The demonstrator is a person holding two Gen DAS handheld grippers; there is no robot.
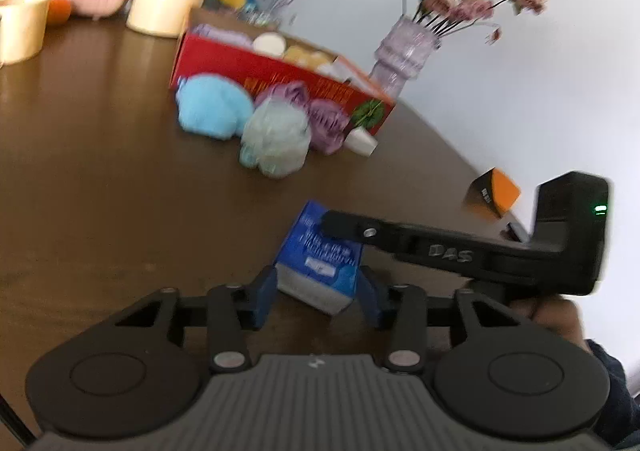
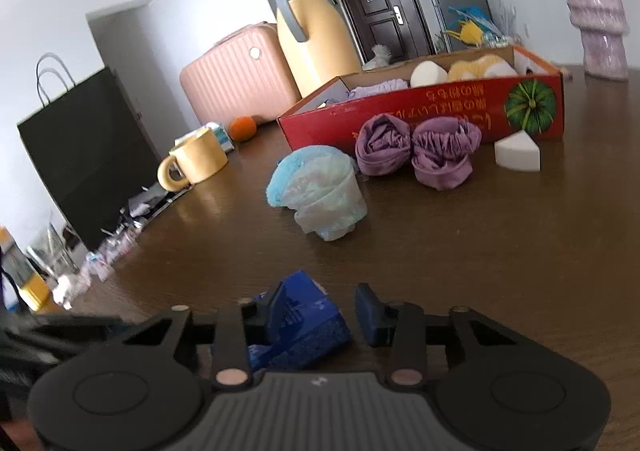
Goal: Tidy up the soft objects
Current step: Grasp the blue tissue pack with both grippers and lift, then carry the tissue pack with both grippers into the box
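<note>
A blue tissue pack sits between the fingers of my left gripper, which touch its two sides. My right gripper reaches in from the right, its fingertip on the pack's top. In the right wrist view the pack lies between the open fingers of my right gripper, against the left one. A blue fluffy ball, a pale mesh pouf, two purple rolled cloths and a white sponge wedge lie before the red box, which holds more soft items.
A yellow mug, an orange, a yellow thermos jug, a pink suitcase and a black paper bag stand at the left. A purple vase stands at the right. An orange-black box sits near the table edge.
</note>
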